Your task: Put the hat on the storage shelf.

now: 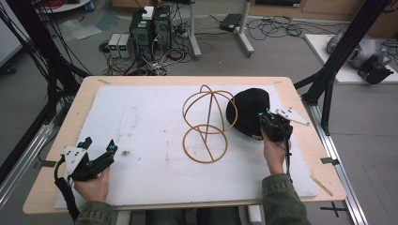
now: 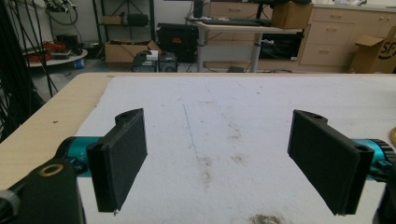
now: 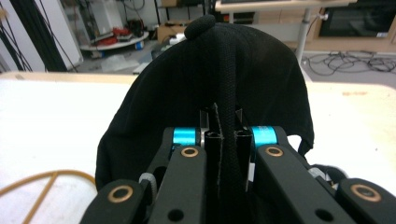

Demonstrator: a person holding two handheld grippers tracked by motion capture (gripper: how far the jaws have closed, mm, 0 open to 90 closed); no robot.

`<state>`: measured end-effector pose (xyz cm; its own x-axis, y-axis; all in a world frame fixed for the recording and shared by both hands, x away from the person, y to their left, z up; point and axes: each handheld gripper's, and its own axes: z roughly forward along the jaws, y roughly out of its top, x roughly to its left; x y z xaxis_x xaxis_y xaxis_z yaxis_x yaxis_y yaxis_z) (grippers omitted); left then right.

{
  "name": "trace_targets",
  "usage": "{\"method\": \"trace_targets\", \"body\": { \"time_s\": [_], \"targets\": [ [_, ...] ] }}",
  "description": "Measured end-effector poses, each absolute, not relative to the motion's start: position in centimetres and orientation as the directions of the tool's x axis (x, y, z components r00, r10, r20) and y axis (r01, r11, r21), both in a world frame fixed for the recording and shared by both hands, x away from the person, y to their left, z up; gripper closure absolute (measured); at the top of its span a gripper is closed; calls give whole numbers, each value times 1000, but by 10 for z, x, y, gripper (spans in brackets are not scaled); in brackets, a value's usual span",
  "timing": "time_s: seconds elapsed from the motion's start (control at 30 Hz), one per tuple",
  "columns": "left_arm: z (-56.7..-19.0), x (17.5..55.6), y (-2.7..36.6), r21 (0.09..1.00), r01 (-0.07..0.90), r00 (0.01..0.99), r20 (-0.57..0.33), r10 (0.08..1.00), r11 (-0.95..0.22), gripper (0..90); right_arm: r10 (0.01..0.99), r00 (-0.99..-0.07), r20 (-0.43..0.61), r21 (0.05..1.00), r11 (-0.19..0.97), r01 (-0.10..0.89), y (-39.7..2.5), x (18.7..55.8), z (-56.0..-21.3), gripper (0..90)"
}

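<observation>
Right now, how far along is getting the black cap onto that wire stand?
Done: the right hand-held gripper has closed on a fold of the black cap. In hand: the cap sits beside the wire stand, not on it. Left: placing it over the dome. The left hand-held gripper waits open and empty.

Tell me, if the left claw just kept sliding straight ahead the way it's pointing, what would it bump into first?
Probably nothing on the table. The open left claw faces bare white mat as far as the table's far edge, as its own view shows. The wire stand sits off to its right, outside that line.
</observation>
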<state>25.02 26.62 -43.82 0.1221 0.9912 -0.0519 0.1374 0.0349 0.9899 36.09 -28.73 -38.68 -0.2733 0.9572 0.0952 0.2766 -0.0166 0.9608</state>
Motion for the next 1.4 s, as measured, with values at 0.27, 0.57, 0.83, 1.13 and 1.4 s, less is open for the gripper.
{"method": "trace_targets", "body": {
  "time_s": [0.27, 0.57, 0.83, 1.13, 1.4],
  "targets": [
    [-438, 250, 266, 990, 135, 122, -51, 991, 34, 199, 950, -279, 140, 969, -73, 237, -292, 355, -374, 878],
    [-438, 250, 266, 990, 138, 119, -47, 992, 31, 199, 952, -266, 149, 980, -107, 168, -297, 345, -359, 878],
    [-438, 250, 266, 990, 137, 116, -48, 992, 32, 198, 955, -255, 154, 984, -125, 124, -302, 340, -352, 878],
    [-439, 250, 265, 990, 137, 125, -50, 991, 33, 198, 952, -248, 179, 982, -160, 98, -310, 337, -348, 877],
    [-438, 250, 266, 990, 136, 124, -53, 991, 36, 199, 945, -269, 188, 982, -180, 53, -314, 331, -338, 876]
  ]
}}
